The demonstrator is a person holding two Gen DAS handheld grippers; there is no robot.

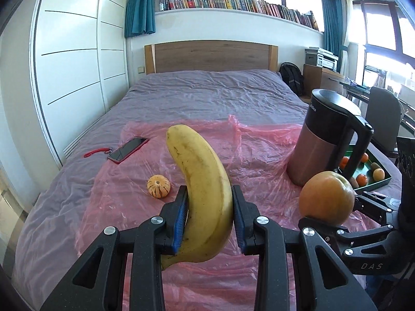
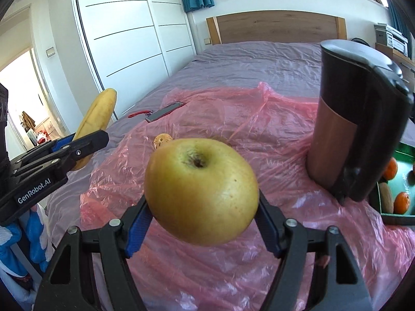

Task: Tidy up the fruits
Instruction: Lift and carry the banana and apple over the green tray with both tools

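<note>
My left gripper (image 1: 208, 194) is shut on a yellow banana (image 1: 202, 181) and holds it upright above the pink plastic sheet (image 1: 259, 160). The banana also shows in the right wrist view (image 2: 97, 116). My right gripper (image 2: 202, 207) is shut on a yellow-green apple (image 2: 201, 190), held above the sheet; it shows orange-tinted in the left wrist view (image 1: 326, 198). A small striped yellow fruit (image 1: 158, 186) lies on the sheet. A green tray (image 1: 381, 181) at the right holds oranges and kiwis.
A tall black-and-copper kettle (image 1: 324, 140) stands on the sheet between the grippers and the tray. A phone (image 1: 128, 149) with a red strap lies at the sheet's far left. The bed (image 1: 207, 90) runs back to a wooden headboard.
</note>
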